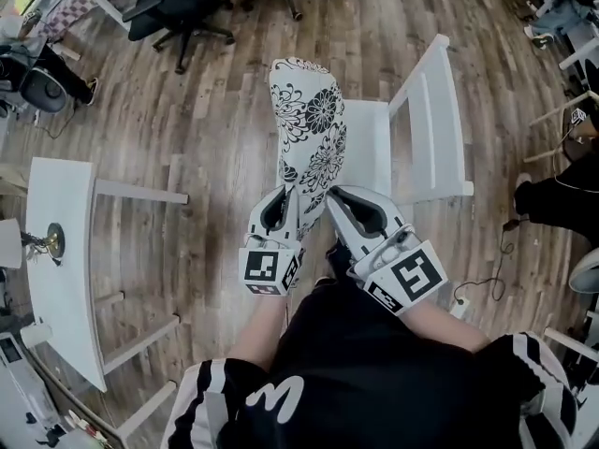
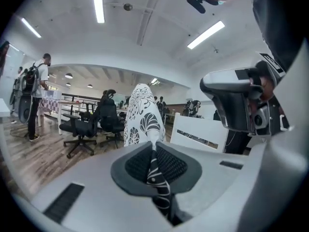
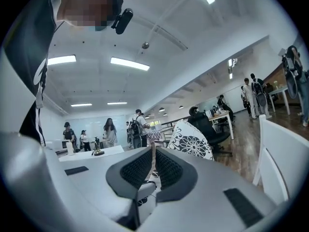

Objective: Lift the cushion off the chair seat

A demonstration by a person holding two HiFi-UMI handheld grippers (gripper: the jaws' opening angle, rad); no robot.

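Black-and-white floral cushion (image 1: 309, 124) is held upright above the white chair (image 1: 374, 157), apparently clear of its seat. Left gripper (image 1: 284, 195) and right gripper (image 1: 339, 199) jaws each pinch its near edge. The lift looks nearly complete.

the left gripper (image 1: 284, 196) and the right gripper (image 1: 337, 196) have white moulded shells with rounded edges. each jaw carries a dark grey pad (image 2: 169, 164) with a fine mesh texture, set in a smooth grey oval surround. black rectangular slots (image 2: 63, 202) are recessed in the shell faces. each gripper bears a cube with black-and-white square markers: the left cube (image 1: 267, 269) and the right cube (image 1: 412, 277). the person wears a black top (image 1: 374, 372). black fabric with white stripes (image 1: 208, 391) shows at both sides, with a white curved mark (image 1: 276, 400) beside the left stripes. a small black camera (image 3: 123, 19) is worn on the head.
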